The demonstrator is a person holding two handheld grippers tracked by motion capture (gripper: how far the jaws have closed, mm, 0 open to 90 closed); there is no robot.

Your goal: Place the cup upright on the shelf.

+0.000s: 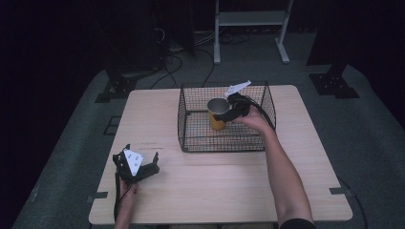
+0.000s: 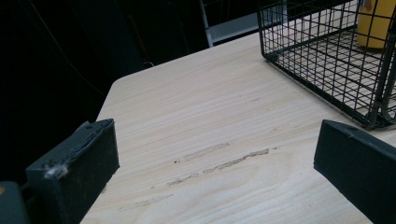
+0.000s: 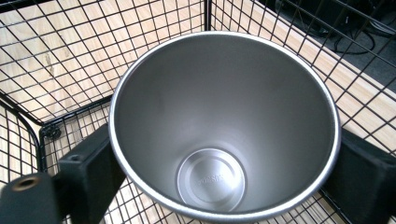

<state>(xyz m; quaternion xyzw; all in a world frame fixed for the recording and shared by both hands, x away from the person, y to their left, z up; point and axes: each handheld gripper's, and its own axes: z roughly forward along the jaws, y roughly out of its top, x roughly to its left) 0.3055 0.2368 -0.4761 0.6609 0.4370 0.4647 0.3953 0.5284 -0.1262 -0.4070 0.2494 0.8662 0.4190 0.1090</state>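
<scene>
Step, judged: yellow steel-lined cup (image 1: 217, 113) either being set into or lifted out of black wire-mesh basket (image 1: 191, 138) on pale wooden table (image 1: 215, 181); cannot tell which.

Right tongs (image 1: 228, 112) inside basket, jaws flanking cup at rim, touching both sides, clamped on it.

Cup upright, empty; whether its base rests on mesh unclear.

Next move calls for keeping cup level and clear of basket walls.

Left tongs (image 1: 143, 167) apart, idle, low over table near its left front, well apart from basket.

The table (image 1: 215, 191) is evenly lit from above while the surroundings fall into near-black. The high view is soft and grainy. Both gripper views are sharper, with blurred bottom corners.
</scene>
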